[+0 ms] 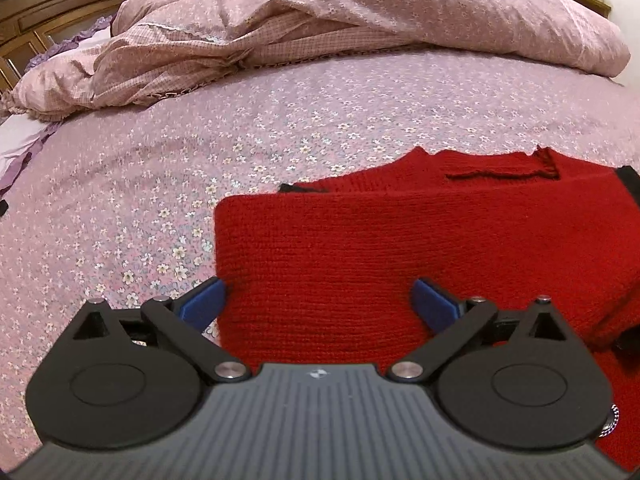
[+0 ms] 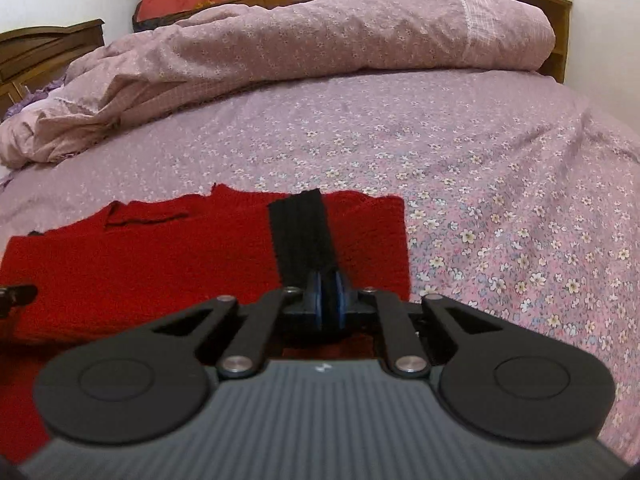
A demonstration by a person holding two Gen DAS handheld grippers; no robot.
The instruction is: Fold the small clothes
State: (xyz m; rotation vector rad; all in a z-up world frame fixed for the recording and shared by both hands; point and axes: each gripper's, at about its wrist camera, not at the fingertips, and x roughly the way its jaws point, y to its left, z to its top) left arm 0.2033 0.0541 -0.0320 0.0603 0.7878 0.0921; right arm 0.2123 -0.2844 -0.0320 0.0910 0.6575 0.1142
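Note:
A red knitted sweater (image 1: 360, 248) with black trim lies partly folded on the flowered bed sheet (image 1: 160, 184). My left gripper (image 1: 318, 300) is open, its blue fingers (image 1: 204, 300) spread over the sweater's near left edge, holding nothing. In the right wrist view the sweater (image 2: 140, 264) lies to the left and ahead. My right gripper (image 2: 328, 300) is shut on a black ribbed band (image 2: 304, 236) of the sweater, which stands up from the jaws over the red knit.
A rumpled pink duvet (image 1: 320, 20) is piled along the far side of the bed, also in the right wrist view (image 2: 320, 40). A wooden headboard (image 1: 48, 4) stands at far left. Bare sheet (image 2: 500, 200) stretches to the right of the sweater.

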